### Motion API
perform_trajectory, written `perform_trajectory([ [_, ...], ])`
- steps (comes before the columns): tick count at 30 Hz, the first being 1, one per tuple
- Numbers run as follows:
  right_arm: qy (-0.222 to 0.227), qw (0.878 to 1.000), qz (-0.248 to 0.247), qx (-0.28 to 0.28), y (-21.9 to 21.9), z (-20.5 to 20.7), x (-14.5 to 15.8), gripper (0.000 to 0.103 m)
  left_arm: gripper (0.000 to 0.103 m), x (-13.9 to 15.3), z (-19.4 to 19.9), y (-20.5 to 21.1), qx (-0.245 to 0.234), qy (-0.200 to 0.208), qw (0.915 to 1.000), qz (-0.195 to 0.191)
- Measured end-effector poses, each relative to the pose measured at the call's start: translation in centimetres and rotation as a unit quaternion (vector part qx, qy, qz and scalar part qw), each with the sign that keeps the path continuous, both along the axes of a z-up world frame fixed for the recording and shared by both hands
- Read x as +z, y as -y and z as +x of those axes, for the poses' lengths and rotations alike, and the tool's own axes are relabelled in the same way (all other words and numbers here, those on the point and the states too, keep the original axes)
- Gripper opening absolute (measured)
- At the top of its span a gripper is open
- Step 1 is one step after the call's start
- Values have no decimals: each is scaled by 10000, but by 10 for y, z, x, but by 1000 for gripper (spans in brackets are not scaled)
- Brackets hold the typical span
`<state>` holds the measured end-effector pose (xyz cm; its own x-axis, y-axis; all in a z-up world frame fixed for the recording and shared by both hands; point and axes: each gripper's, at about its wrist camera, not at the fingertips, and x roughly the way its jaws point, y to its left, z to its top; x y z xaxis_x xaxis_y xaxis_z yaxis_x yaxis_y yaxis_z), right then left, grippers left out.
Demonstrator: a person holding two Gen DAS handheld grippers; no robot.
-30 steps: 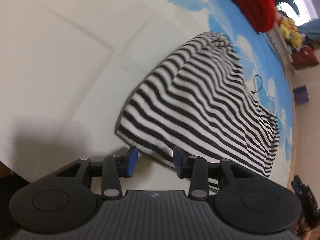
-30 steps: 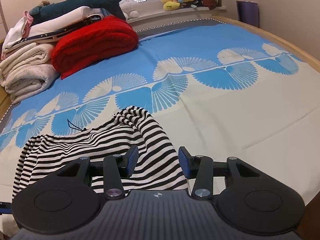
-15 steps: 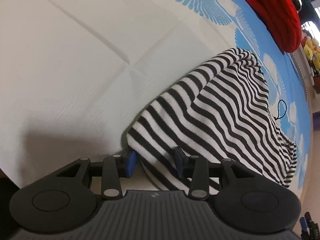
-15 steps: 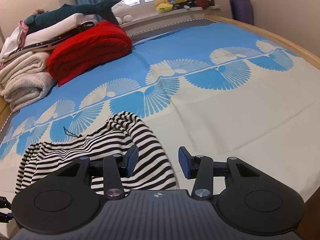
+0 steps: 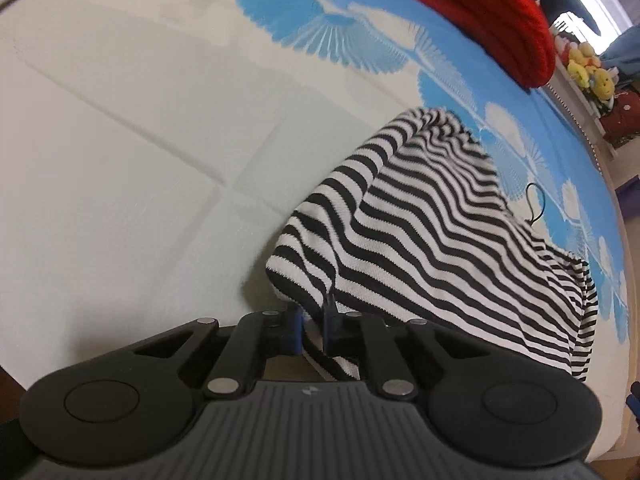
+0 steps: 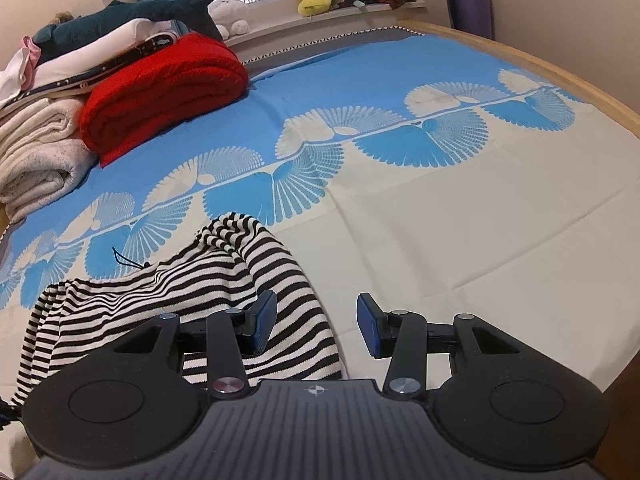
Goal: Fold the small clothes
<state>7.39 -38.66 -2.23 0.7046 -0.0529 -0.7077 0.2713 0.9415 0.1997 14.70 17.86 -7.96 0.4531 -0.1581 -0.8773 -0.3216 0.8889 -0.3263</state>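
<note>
Black-and-white striped garment [image 5: 432,232] lies rumpled on the bed's cream-and-blue cover [image 5: 140,140]. My left gripper [image 5: 312,326] has just closed its jaws, pinching the garment's near corner. My right gripper [image 6: 316,322] hangs half-open, empty, above its edge. Red blanket [image 6: 164,92] lies well beyond.

The striped garment [image 6: 168,312] is partly hidden behind the right gripper [image 6: 316,322] body, and its left end is cut off by the picture edge. The red blanket [image 5: 480,12] is cut off at the top edge.
</note>
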Motion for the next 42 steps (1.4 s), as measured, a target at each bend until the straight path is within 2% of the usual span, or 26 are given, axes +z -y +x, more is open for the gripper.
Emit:
perform_trajectory([
  [4, -45, 9999, -43, 79, -4, 3, -1, 46, 9, 20, -10, -5, 144, 204, 9983, 534],
  [9, -120, 9998, -60, 144, -5, 8, -4, 46, 9, 22, -13, -14, 500, 34, 9949, 871],
  [11, -148, 9998, -55, 136, -4, 9, -5, 46, 9, 26, -11, -7, 484, 142, 9938, 994],
  [12, -163, 9998, -47, 125, -3, 9, -5, 46, 9, 32, -11, 1, 434, 327, 9924, 1107],
  [13, -178, 9998, -31, 108, -1, 10, -5, 46, 9, 39, -11, 10, 336, 518, 9906, 1219],
  [16, -185, 9998, 43, 27, 4, 11, -5, 46, 9, 66, -12, 58, -314, 1381, 9777, 1553],
  [18, -178, 9998, 105, -41, 9, 11, -5, 46, 8, 78, -13, 93, -749, 1799, 9695, 1490],
  [21, -174, 9996, 178, -157, 17, 8, -5, 46, 7, 96, -17, 152, -1427, 2240, 9588, 1009],
  [23, -191, 9994, 197, -220, 21, 7, -6, 46, 6, 105, -23, 204, -2003, 2528, 9424, 885],
  [27, -188, 9994, 137, -269, 27, 3, -6, 46, 6, 105, -47, 314, -3413, 2870, 8935, 528],
  [29, -150, 9990, 220, -350, 31, 1, -5, 46, 11, 86, -55, 362, -4199, 2594, 8687, 420],
  [30, -131, 9987, 281, -399, 34, 0, -5, 46, 14, 74, -54, 377, -4528, 2318, 8603, 342],
  [31, -114, 9983, 359, -456, 36, -1, -5, 46, 14, 63, -54, 389, -4775, 2024, 8545, 301],
  [32, -108, 9978, 428, -488, 38, -1, -5, 46, 17, 57, -53, 394, -4871, 1860, 8526, 347],
  [33, -108, 9973, 516, -510, 40, 0, -6, 46, 21, 57, -51, 389, -4892, 1823, 8523, 340],
  [35, -115, 9965, 677, -486, 41, 2, -8, 46, 41, 66, -42, 363, -4747, 1908, 8592, 82],
  [38, -85, 9962, 827, -251, 34, 7, -7, 46, 45, 79, -20, 303, -4218, 1951, 8854, -85],
  [42, -54, 9959, 889, 131, 18, 20, -7, 46, 52, 75, 7, 240, -3391, 1772, 9238, 161],
])
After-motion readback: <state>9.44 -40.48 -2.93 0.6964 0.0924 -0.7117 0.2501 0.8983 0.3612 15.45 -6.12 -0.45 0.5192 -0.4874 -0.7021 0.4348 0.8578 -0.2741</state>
